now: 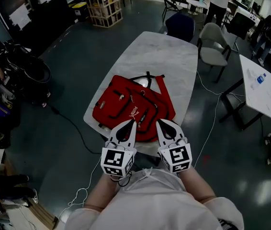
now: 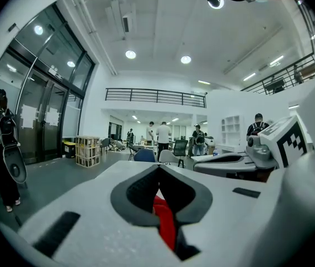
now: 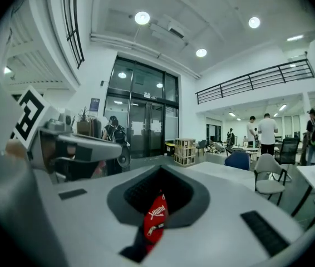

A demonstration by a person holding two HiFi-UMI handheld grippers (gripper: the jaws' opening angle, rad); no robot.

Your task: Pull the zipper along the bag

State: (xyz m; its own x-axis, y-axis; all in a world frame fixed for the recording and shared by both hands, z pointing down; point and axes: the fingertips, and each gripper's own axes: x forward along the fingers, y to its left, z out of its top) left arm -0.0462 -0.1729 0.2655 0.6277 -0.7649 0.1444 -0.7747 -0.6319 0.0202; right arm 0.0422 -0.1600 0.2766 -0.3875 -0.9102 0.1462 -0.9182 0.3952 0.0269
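A red backpack (image 1: 130,107) lies flat on the near end of a white marble table (image 1: 159,51), with its black straps toward the far side. My left gripper (image 1: 133,122) and right gripper (image 1: 158,122) hang side by side over the bag's near edge and point forward, almost level. Both sets of jaws are shut, tips together, with nothing held. In the left gripper view, the left gripper (image 2: 158,167) shows a strip of the red bag (image 2: 166,221) through the gap below its tips. In the right gripper view, red fabric (image 3: 156,218) with a white logo and a zipper pull shows below the right gripper (image 3: 160,170).
A blue chair (image 1: 180,27) and a grey chair (image 1: 214,44) stand at the table's far end. A second white table (image 1: 257,87) with a bottle is at the right. A wooden crate (image 1: 104,6) stands far left, cables run over the floor, and people stand at the back.
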